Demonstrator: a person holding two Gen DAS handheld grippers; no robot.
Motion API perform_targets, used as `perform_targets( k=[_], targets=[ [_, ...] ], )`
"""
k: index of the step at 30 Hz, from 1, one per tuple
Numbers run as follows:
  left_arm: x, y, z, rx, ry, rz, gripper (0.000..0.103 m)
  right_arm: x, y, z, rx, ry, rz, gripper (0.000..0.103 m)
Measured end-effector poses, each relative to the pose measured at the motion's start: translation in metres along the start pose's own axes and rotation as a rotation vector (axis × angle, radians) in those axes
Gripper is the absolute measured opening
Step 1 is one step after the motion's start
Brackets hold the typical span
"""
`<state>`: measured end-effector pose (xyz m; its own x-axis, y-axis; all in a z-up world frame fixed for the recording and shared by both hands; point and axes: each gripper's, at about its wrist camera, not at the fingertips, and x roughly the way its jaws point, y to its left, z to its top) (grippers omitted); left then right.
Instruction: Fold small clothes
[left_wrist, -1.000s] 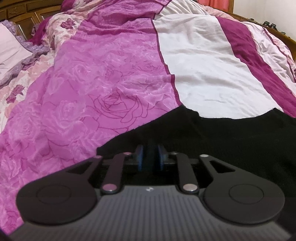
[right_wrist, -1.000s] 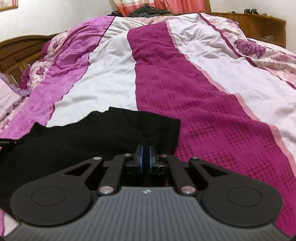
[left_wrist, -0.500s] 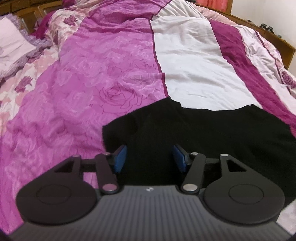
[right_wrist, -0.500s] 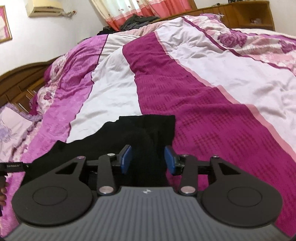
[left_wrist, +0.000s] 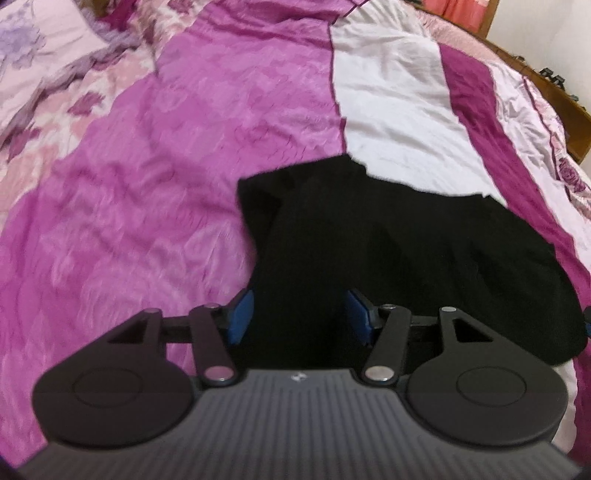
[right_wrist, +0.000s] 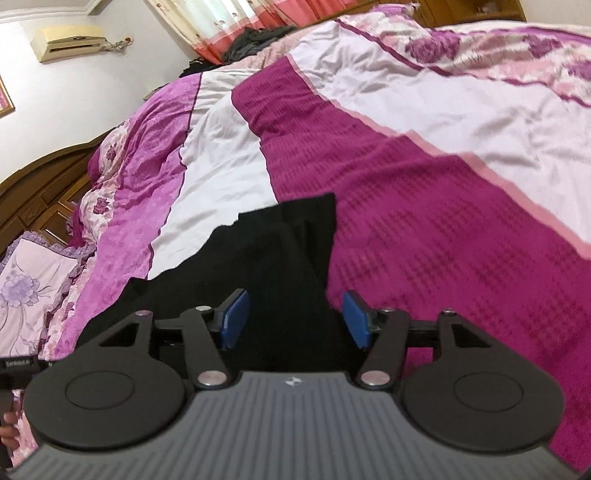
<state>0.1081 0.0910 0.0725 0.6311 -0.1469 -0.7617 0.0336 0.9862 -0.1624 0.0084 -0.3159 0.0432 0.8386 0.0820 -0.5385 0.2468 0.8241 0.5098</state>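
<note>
A small black garment (left_wrist: 388, 243) lies flat on the bedspread, its upper left corner folded over itself. My left gripper (left_wrist: 299, 314) hovers over the garment's near left part, open, its blue pads (left_wrist: 240, 314) clear of the cloth. In the right wrist view the same black garment (right_wrist: 266, 266) stretches away to the left. My right gripper (right_wrist: 291, 321) sits above its right edge with the jaws opening, the blue pads (right_wrist: 354, 321) not pressing on the fabric below.
The pink, white and magenta bedspread (right_wrist: 424, 206) covers the whole bed. A floral pillow (right_wrist: 26, 288) and wooden headboard (right_wrist: 40, 184) are at the left. Dark clothes (right_wrist: 255, 38) lie at the far end by the curtains. A wooden ledge (left_wrist: 554, 92) borders the right side.
Both grippers went from pinched on the black garment's edge to open, letting it lie on the bed. Both pulled back toward me, so more of the garment shows.
</note>
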Motion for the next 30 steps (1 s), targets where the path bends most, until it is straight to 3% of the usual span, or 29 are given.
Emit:
perform_targets(
  k=[7, 17, 25, 28, 30],
  targets=[
    [-0.006, 0.005, -0.02, -0.029, 0.035, 0.018, 0.057, 0.007, -0.006, -0.006, 0.049, 0.03, 0.013, 0.067],
    [-0.01, -0.003, -0.029, -0.017, 0.041, 0.052, 0.057, 0.03, -0.015, -0.004, 0.138, 0.107, 0.115, 0.072],
    [-0.011, -0.001, -0.029, -0.026, 0.047, 0.058, 0.057, 0.047, -0.02, -0.005, 0.278, 0.077, 0.162, 0.072],
    [-0.012, 0.0, -0.029, -0.028, 0.049, 0.058, 0.057, 0.052, -0.013, -0.005, 0.263, 0.067, 0.143, 0.064],
    [-0.013, 0.001, -0.028, -0.031, 0.05, 0.058, 0.057, 0.054, -0.01, -0.004, 0.248, 0.07, 0.131, 0.033]
  ],
)
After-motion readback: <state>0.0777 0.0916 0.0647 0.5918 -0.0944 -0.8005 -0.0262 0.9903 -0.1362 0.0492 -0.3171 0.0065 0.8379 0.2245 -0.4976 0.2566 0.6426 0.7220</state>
